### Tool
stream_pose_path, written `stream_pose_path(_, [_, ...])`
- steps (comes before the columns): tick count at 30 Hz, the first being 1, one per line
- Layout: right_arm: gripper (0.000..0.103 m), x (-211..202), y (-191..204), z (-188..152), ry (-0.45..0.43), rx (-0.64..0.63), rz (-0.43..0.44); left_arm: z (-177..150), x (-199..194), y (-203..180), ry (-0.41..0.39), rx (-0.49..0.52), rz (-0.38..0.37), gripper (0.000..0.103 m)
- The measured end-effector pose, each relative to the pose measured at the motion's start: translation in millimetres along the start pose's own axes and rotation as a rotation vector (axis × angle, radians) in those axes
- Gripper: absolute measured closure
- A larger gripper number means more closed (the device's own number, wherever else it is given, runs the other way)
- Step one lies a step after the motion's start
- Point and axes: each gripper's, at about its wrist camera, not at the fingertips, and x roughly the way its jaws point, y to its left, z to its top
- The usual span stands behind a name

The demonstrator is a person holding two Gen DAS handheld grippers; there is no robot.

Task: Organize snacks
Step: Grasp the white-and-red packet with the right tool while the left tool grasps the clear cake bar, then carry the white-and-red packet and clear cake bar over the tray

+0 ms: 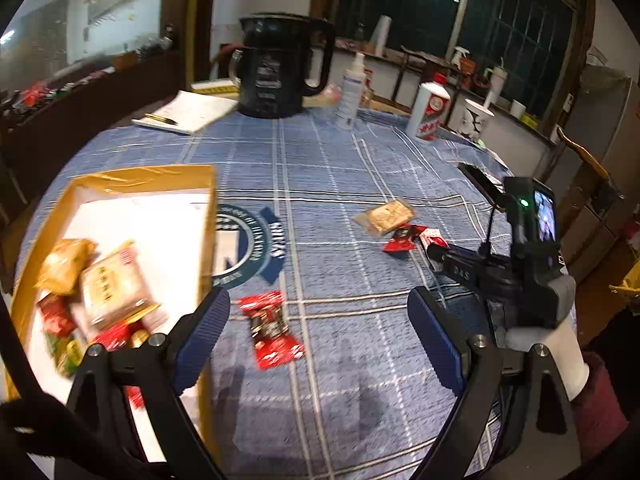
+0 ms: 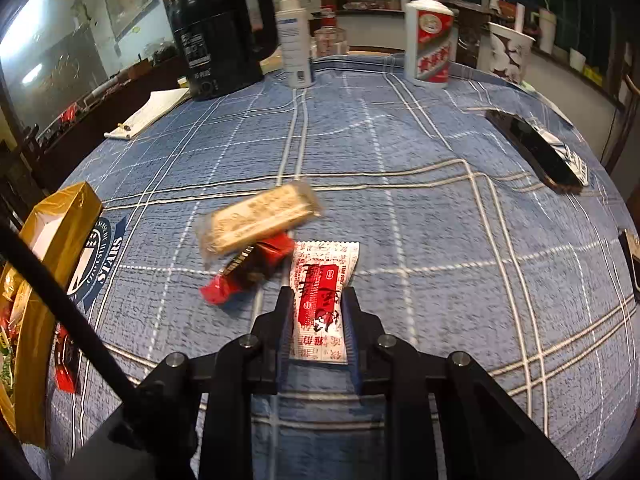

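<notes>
Gold box: open gold cardboard box with white lining (image 1: pixel 120 184) at the counter's left edge; walls upright, lid off.
Box contents: several wrapped snacks heaped at the near end, among them a tan packet (image 1: pixel 66 266), a pale biscuit packet (image 1: pixel 112 288) and small red pieces; blurred, count cannot be told.
Left gripper (image 1: pixel 318 338): jaws wide, holding nothing, hovering over the counter just right of the box.
Loose snack, near: red wrapped candy (image 1: pixel 270 330) on the blue plaid cloth (image 1: pixel 340 168), between the left jaws in view.
Loose snacks, centre: clear-wrapped beige biscuit bar (image 2: pixel 258 216) lying partly over a dark red wrapped candy (image 2: pixel 248 272).
Right gripper (image 2: pixel 318 316): jaws narrow, closed on the long sides of a white-and-red sachet (image 2: pixel 322 300) that lies flat on the cloth, just right of the dark red candy.
Far counter: black electric kettle (image 2: pixel 218 36), white spray bottle (image 2: pixel 294 36), white-and-red ceramic bottle (image 2: pixel 430 36), all upright.
</notes>
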Motion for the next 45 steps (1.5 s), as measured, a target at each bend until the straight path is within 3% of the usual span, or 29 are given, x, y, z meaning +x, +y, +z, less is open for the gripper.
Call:
stream_pose_path(6, [0.082, -8, -31, -6, -0.029, 0.08, 0.026, 30, 42, -9, 0.073, -0.004, -0.038, 0.013])
stream_pose_path(12, [0.081, -11, -62, -11, -0.064, 0.196, 0.131, 56, 95, -32, 0.144, 0.018, -0.058, 0.013])
stream_pose_path(16, [0.081, -11, -68, -12, -0.069, 0.228, 0.178, 75, 136, -53, 0.168, 0.093, -0.049, 0.013])
stream_pose_path(24, [0.081, -10, -68, -14, -0.062, 0.237, 0.23, 82, 195, -84, 0.225, 0.264, -0.012, 0.017])
stream_pose_path(31, [0.081, -10, -64, -14, -0.062, 0.227, 0.24, 79, 211, -93, 0.24, 0.301, -0.012, 0.017])
stream_pose_path(33, [0.081, -10, -63, -15, -0.062, 0.222, 0.239, 79, 209, -93, 0.235, 0.304, -0.017, 0.03])
stream_pose_path(35, [0.081, -10, -64, -15, -0.064, 0.219, 0.234, 79, 204, -96, 0.226, 0.317, -0.028, 0.066])
stream_pose_path(40, [0.081, -10, -65, -15, -0.071, 0.223, 0.225, 73, 197, -100, 0.21, 0.334, 0.014, 0.068])
stream_pose_path(45, [0.081, -13, -65, -16, -0.09, 0.224, 0.23, 70, 185, -96, 0.19, 0.297, -0.005, 0.068])
